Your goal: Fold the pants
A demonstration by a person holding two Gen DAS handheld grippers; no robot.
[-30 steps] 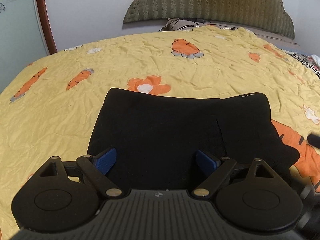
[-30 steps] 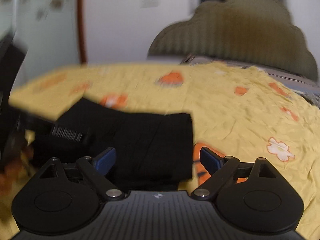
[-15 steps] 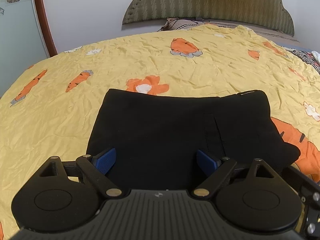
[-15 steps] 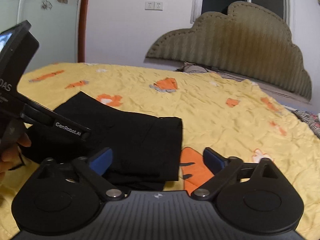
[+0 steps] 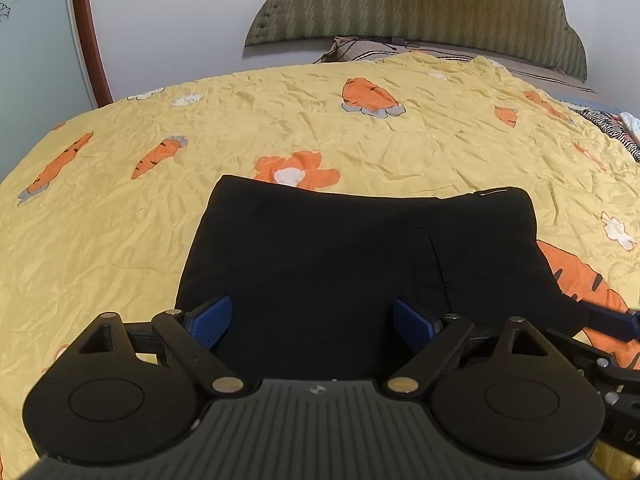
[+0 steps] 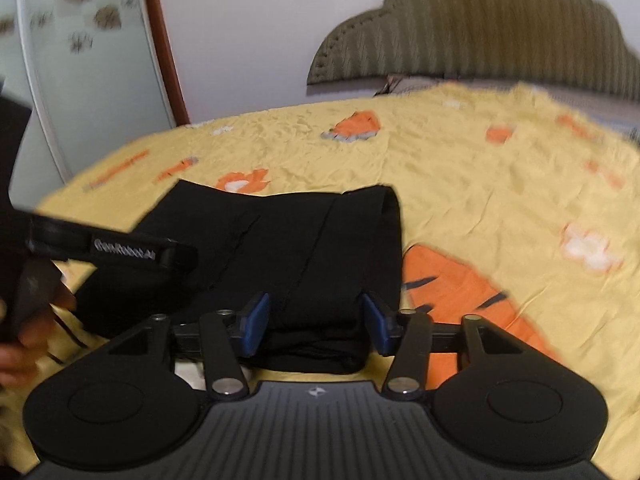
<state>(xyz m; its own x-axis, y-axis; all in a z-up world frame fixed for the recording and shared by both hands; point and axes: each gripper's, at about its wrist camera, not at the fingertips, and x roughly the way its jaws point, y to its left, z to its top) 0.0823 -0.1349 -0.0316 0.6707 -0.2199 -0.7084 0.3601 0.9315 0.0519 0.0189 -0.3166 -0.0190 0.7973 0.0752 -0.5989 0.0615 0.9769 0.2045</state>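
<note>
Pants (image 5: 352, 264), black and folded, lie flat on the bed's yellow carrot-print bedspread (image 5: 280, 128). Left gripper (image 5: 310, 318) tilts down over their near edge, jaws spread wide, cloth untouched. Right gripper (image 6: 316, 324) angles down at the right end, jaws closing with the folded edge between them, not yet pinched.
</note>
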